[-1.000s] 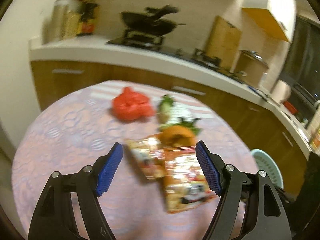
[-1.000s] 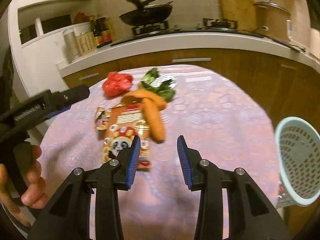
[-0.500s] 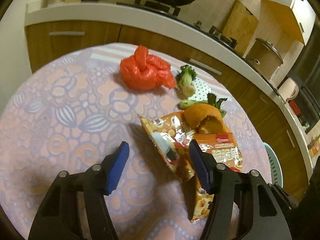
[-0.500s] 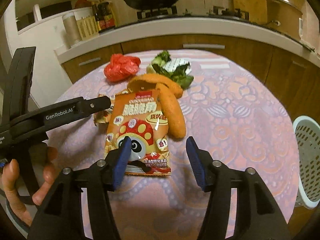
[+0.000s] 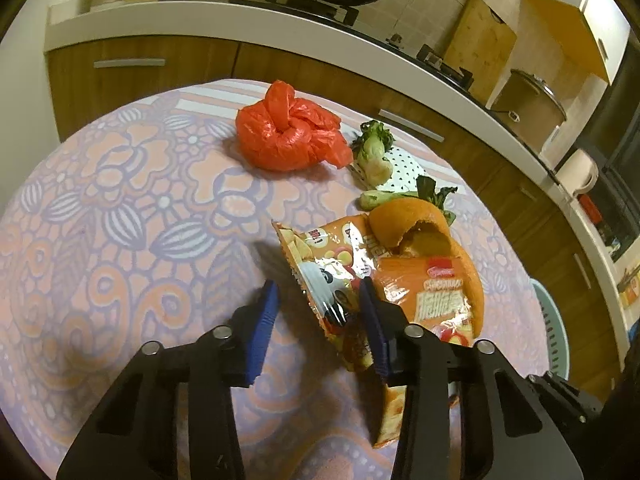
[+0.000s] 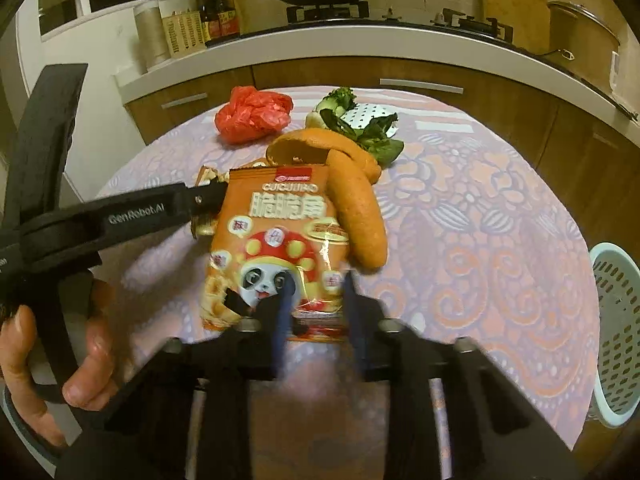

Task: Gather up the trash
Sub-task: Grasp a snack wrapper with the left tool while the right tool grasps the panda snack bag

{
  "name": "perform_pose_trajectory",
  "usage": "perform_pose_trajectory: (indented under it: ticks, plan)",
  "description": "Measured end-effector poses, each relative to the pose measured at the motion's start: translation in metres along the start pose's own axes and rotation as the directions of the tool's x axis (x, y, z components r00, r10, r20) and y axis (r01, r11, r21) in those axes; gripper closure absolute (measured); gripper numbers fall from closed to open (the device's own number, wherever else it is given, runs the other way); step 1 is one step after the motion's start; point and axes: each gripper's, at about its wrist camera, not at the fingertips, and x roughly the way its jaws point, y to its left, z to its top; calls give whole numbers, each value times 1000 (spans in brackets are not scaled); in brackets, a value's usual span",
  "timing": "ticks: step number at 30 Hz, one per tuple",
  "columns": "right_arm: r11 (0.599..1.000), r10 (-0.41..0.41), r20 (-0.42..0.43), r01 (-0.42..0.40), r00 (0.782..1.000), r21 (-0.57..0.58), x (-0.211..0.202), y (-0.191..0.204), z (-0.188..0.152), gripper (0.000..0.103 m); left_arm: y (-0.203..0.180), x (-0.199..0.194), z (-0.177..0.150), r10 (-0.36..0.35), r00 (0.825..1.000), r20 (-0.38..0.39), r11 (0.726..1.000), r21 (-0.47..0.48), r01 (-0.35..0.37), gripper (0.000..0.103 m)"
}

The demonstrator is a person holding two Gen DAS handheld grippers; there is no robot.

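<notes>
You are at the pick-up step, both tools down on the wrappers in the middle of the table (image 5: 120,200). Your left gripper (image 5: 316,294) is closing, its fingers not yet together, with the raised edge of the lower snack bag (image 5: 320,264) between them and only the right-hand pad near the foil. Your right gripper (image 6: 316,296) is blurred, and I read it as clamped on the near edge of the upper snack bag (image 6: 280,232). Next, finish the left pinch, lift both bags clear of the orange peel (image 5: 404,224) and carry them right to the basket (image 6: 618,328). Counted: one red plastic bag (image 5: 284,136), two snack bags, two bok choy scraps (image 5: 374,156), seemingly two peel pieces, one basket.
</notes>
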Motion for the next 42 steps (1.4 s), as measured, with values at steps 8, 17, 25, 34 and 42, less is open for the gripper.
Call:
perform_pose_trajectory:
  ticks: [8,17,25,34,42]
  plan:
    - [1000,7,19,-7,1000,20,-5,-6,-2,102,-5,4,-2,13,1000,-13,999,41,-12,87]
    - [997,51,31,-53,998,47,-12,-16,-4,101,2,-10,-6,13,999,41,1000,16,-14,93]
    - [996,66,-9,-65,998,69,-7,-12,1,54,25,-46,-15,106,991,86,994,16,-107,95]
    - [997,30,-66,-25,997,69,23,24,18,8,61,-68,-27,135,984,116,991,-32,-132,95]
    - [994,-104,-121,107,987,14,48,42,21,11,53,-66,-29,161,980,119,987,10,-163,94]
